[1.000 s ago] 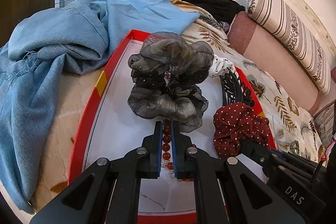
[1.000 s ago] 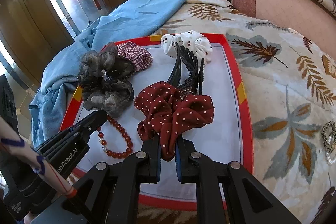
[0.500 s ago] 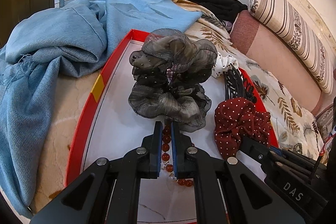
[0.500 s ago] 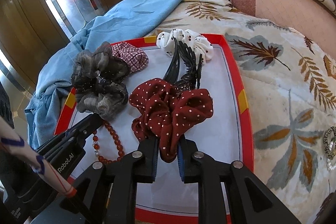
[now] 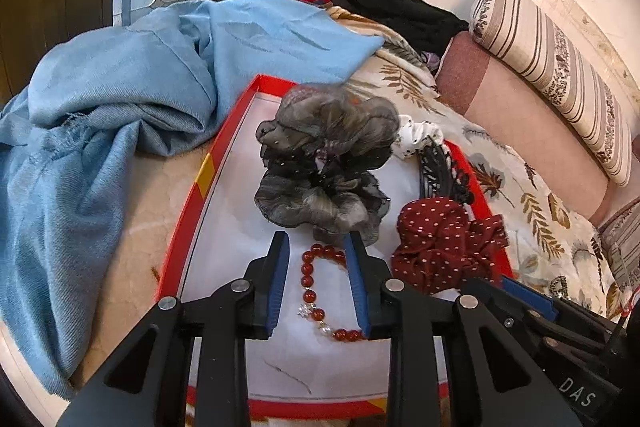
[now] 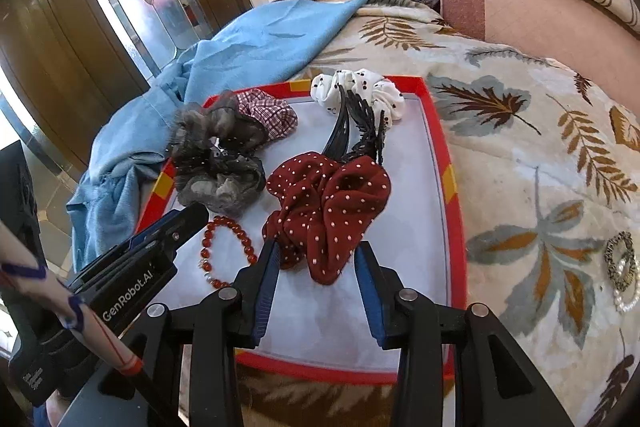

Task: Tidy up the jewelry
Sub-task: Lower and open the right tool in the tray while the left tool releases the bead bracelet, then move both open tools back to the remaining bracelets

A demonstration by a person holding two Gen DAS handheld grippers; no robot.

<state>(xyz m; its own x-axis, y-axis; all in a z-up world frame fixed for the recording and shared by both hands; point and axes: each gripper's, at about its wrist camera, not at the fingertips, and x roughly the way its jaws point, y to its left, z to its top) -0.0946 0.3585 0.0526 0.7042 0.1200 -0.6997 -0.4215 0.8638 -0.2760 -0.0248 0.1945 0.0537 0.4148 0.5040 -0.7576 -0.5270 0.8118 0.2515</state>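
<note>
A red-rimmed white tray (image 5: 188, 203) (image 6: 448, 163) lies on the bed. My left gripper (image 5: 316, 247) is open over the tray, its fingers on either side of a red bead bracelet (image 5: 310, 283) (image 6: 240, 239) that lies on the tray. My right gripper (image 6: 316, 259) is open, with the dark red dotted scrunchie (image 6: 332, 203) (image 5: 440, 239) lying between its fingertips. On the tray too are a grey sheer scrunchie (image 5: 324, 163) (image 6: 216, 163), a plaid scrunchie (image 6: 268, 111), a white dotted scrunchie (image 6: 360, 91) and black headbands (image 6: 356, 131).
A blue shawl (image 5: 100, 115) (image 6: 256, 51) lies bunched against the tray's left side. A small pearl-trimmed piece (image 6: 622, 267) lies on the leaf-print bedspread (image 6: 532, 155) right of the tray. Dark clothes (image 5: 400, 11) and a striped bolster (image 5: 560, 67) lie at the back.
Both grippers have opened. The left one let go of the red bead bracelet, which now lies on the tray. The right one let go of the dark red scrunchie.
</note>
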